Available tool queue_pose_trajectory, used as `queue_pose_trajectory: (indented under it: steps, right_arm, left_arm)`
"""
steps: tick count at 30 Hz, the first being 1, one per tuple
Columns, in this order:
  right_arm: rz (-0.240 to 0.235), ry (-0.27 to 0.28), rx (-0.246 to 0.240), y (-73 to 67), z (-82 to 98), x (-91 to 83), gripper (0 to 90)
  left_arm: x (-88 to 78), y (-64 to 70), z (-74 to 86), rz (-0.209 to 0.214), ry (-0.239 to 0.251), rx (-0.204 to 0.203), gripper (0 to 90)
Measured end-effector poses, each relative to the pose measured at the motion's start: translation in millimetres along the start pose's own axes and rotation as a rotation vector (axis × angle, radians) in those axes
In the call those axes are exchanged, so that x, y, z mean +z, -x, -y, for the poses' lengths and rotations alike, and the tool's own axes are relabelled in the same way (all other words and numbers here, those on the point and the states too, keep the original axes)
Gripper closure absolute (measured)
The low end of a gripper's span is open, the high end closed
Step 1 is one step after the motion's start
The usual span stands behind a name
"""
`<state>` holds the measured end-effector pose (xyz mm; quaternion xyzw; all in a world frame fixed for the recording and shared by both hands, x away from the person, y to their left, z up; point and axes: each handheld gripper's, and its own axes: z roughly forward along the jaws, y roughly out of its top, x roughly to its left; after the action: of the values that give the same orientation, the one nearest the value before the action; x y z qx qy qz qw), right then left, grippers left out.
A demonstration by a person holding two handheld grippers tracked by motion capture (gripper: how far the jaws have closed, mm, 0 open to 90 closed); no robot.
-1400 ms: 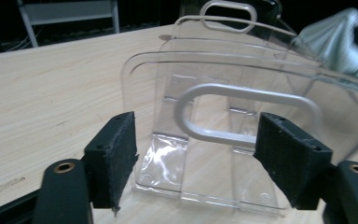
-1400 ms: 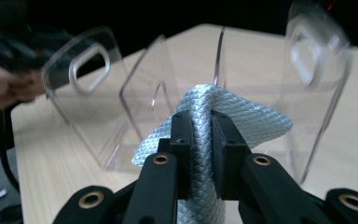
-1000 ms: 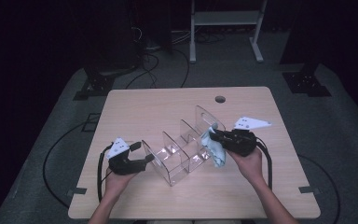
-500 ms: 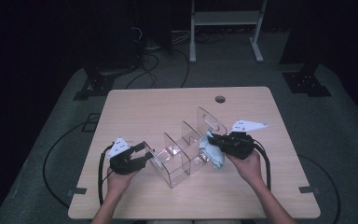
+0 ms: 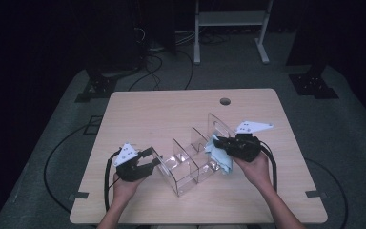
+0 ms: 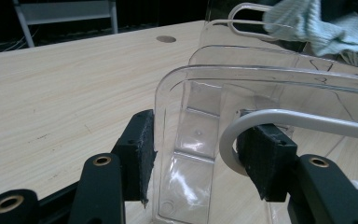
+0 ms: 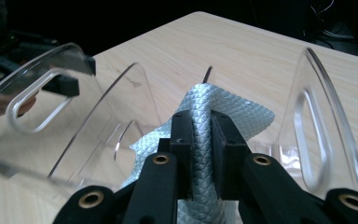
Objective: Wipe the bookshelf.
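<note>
At the left of the table (image 5: 138, 107), the left gripper (image 5: 148, 161) is reaching into the near end of the clear plastic organizer (image 5: 190, 162). In the left gripper view its jaws have just been closing around the end wall (image 6: 177, 140), one pad outside and one inside by the handle cut-out; the outer pad is touching the wall, but a sliver of space is showing on the inner side, so I would not call it a firm clamp yet. If that hand is starting to pull or steady the rack before the pads are seated, the smooth plastic could be slipping out or the rack could be skating across the wood.

Moving right, the dividers are standing upright, with the light blue cloth (image 5: 219, 155) hanging over the far compartment. The right gripper (image 5: 219, 143) is pinching a fold of it tightly, jaws nearly together on the fabric, as the right gripper view (image 7: 200, 135) is showing.

My worry here is that wiping pressure from the right hand is going to be tipping or shoving the light rack while the left hold is shallow. The cloth's loose tail could also be snagging on a divider edge and dragging the rack along.
</note>
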<state>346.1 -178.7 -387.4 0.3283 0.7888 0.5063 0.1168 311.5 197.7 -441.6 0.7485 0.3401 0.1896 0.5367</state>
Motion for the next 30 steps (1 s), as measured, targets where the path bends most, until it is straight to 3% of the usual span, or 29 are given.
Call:
queue_pose_trajectory:
  steps: [6, 14, 21, 30]
  right_arm:
    - [0.008, -0.018, 0.009, 6.2, -11.2, 16.8, 79.7]
    - [0.029, -0.017, -0.010, 1.7, -9.6, 8.1, 79.9]
    - [0.035, -0.029, 0.001, 1.8, -23.1, 27.2, 79.8]
    - [0.041, -0.026, -0.010, -2.1, -11.3, 14.9, 79.9]
  left_arm:
    - [0.6, -0.5, -0.3, -0.004, 0.001, 0.002, 47.1]
    - [0.6, 0.3, -0.4, -0.008, 0.000, 0.005, 47.0]
    - [0.6, 0.3, -0.2, -0.011, 0.003, -0.004, 47.0]
    - [0.8, -0.6, -0.3, -0.006, -0.001, 0.000, 47.1]
